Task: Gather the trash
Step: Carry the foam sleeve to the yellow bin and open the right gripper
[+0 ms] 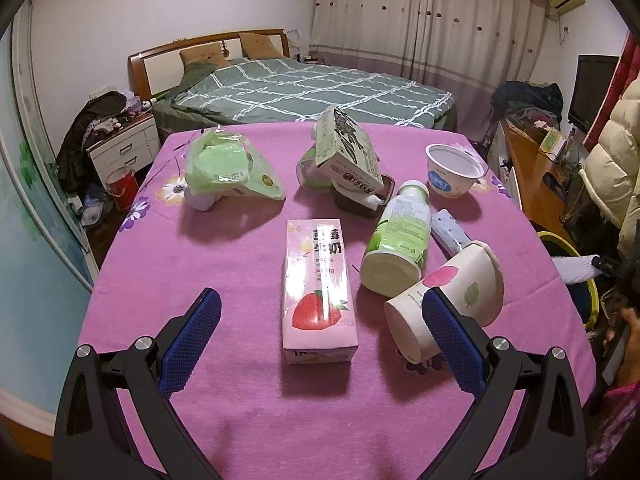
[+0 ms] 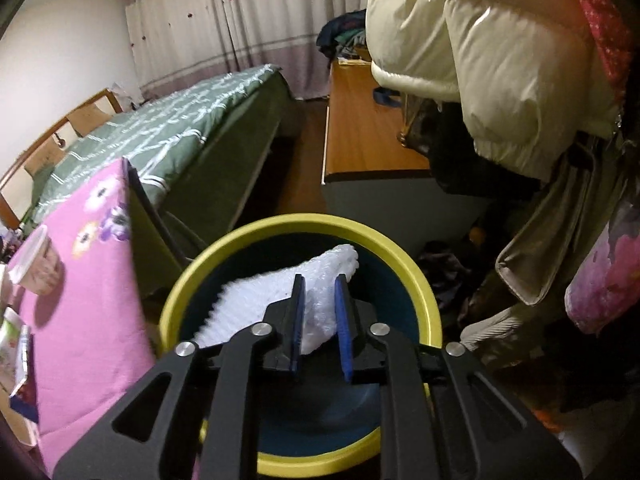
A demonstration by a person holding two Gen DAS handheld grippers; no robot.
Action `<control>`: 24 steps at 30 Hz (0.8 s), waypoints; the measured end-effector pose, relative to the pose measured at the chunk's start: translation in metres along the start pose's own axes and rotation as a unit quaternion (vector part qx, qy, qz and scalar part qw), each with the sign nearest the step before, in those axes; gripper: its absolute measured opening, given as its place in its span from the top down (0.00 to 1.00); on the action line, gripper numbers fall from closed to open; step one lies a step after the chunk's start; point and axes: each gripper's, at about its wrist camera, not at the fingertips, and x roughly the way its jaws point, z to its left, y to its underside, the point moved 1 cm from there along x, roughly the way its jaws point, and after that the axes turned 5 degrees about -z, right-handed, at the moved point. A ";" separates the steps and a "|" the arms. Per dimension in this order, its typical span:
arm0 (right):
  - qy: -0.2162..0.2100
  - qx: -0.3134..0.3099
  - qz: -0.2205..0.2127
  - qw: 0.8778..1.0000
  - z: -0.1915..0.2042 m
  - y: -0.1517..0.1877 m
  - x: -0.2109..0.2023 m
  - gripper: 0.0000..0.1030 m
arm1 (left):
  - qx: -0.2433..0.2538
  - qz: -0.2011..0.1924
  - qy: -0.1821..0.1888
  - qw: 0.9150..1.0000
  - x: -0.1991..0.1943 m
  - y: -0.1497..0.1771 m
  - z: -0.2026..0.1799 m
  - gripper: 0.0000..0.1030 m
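Note:
My right gripper (image 2: 320,284) hangs over a round bin with a yellow rim (image 2: 296,222), shut on a piece of white bubble wrap (image 2: 256,296) that sticks out to the left above the bin's dark inside. The left wrist view shows the same wrap (image 1: 576,270) past the table's right edge, above the bin (image 1: 558,236). Low over the pink tablecloth (image 1: 200,260), my left gripper (image 1: 320,300) stands open and holds nothing. A pink strawberry milk carton (image 1: 318,288) lies just ahead between its fingers. A tipped paper cup (image 1: 460,300) lies by the right finger, a green-and-white bottle (image 1: 400,244) behind it.
Farther back on the table are a green plastic bag (image 1: 228,168), a green-printed carton (image 1: 348,148) on a dark tub (image 1: 360,200), a white bowl (image 1: 454,174) and a blue-white wrapper (image 1: 450,232). A cream padded jacket (image 2: 500,60) hangs over the bin's right side. A bed (image 1: 312,88) stands behind.

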 end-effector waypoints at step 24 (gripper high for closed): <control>-0.032 -0.020 -0.016 0.999 0.028 0.001 -0.026 0.67 | 0.017 0.066 -0.020 0.997 0.066 0.029 0.012 0.14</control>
